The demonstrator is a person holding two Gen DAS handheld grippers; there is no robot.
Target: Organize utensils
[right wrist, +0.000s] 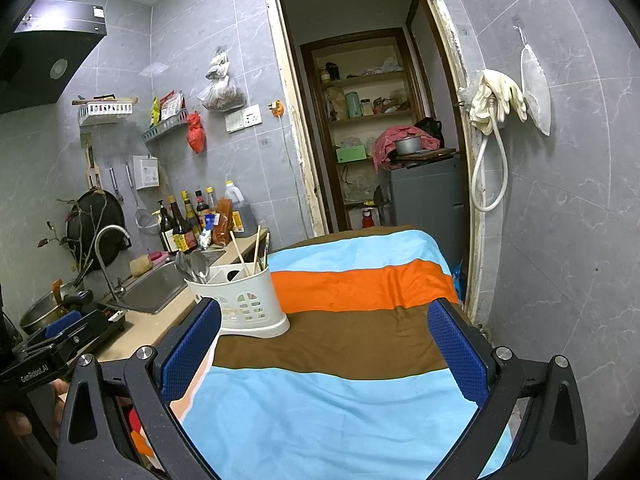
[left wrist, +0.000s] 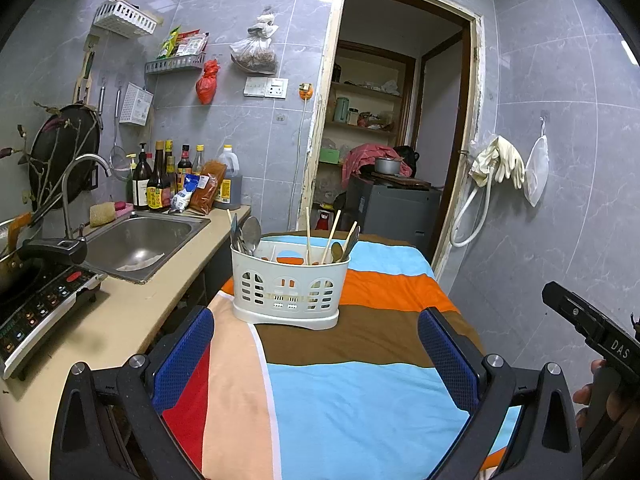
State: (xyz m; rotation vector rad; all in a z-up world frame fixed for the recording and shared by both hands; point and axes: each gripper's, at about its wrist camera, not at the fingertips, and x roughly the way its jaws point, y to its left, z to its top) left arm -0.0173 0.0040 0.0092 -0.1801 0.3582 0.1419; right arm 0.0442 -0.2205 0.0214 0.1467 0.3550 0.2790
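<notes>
The white utensil caddy (left wrist: pixel 290 288) stands upright on the striped cloth (left wrist: pixel 360 392), holding spoons (left wrist: pixel 250 234) and chopsticks (left wrist: pixel 308 236). Left gripper (left wrist: pixel 316 360) and right gripper (right wrist: pixel 324 352): both spread wide, grasping nothing, short of the caddy

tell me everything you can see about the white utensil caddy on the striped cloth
The white plastic utensil caddy is an oval, upright tub with arched cut-out slots in its wall, a flared base and inner dividers. It stands on the striped cloth-covered table near the counter-side edge. Metal spoons fill its left compartment; wooden chopsticks and more spoons lean in the right. Neither claw touches it.
</notes>
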